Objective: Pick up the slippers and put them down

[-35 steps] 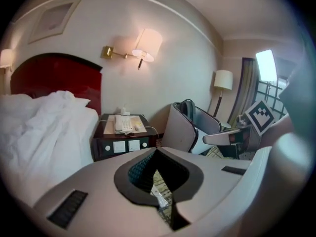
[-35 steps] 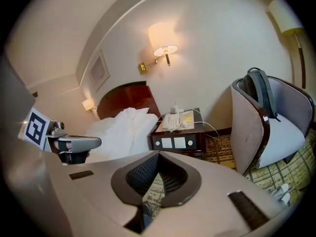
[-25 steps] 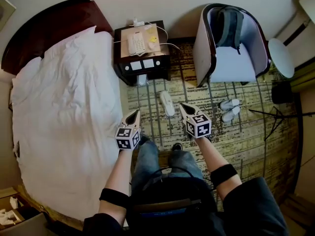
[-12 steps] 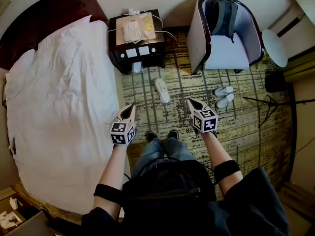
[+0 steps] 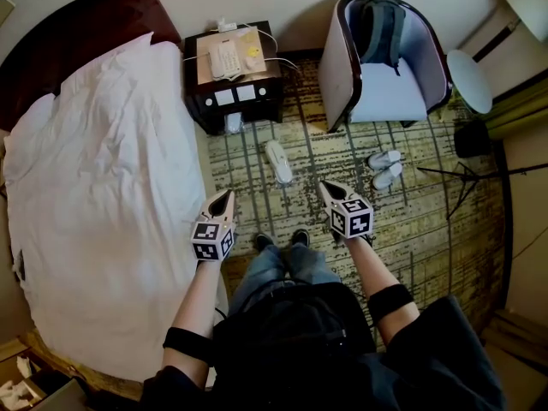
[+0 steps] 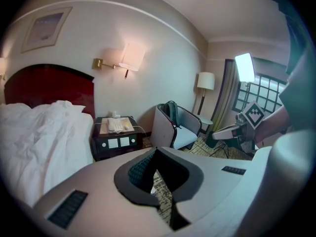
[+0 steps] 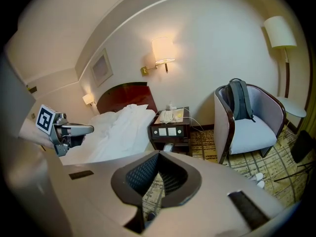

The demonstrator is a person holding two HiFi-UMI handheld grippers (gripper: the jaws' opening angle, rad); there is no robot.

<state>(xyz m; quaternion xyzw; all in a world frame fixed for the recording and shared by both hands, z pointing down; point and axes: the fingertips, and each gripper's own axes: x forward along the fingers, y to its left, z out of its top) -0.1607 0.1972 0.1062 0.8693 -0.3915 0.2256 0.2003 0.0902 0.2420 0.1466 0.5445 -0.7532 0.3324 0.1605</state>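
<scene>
bed [image 5: 103, 195] cut by L edge, slippers [image 5: 384, 169] too small for detail, lamp [image 7: 280, 31] base hid behind chair [image 7: 249, 132]

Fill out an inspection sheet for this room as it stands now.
Surface: patterned carpet, the person standing on it.
Job's things: pair of white slippers on the carpet by the armchair; another white slipper near the nightstand; none held.
Clutter: backpack on the armchair; phone on the nightstand.
Grippers: left gripper and right gripper both shut, empty.
Cables: white cables on the nightstand.
Surroundings: bed at left; black stand at right.
</scene>
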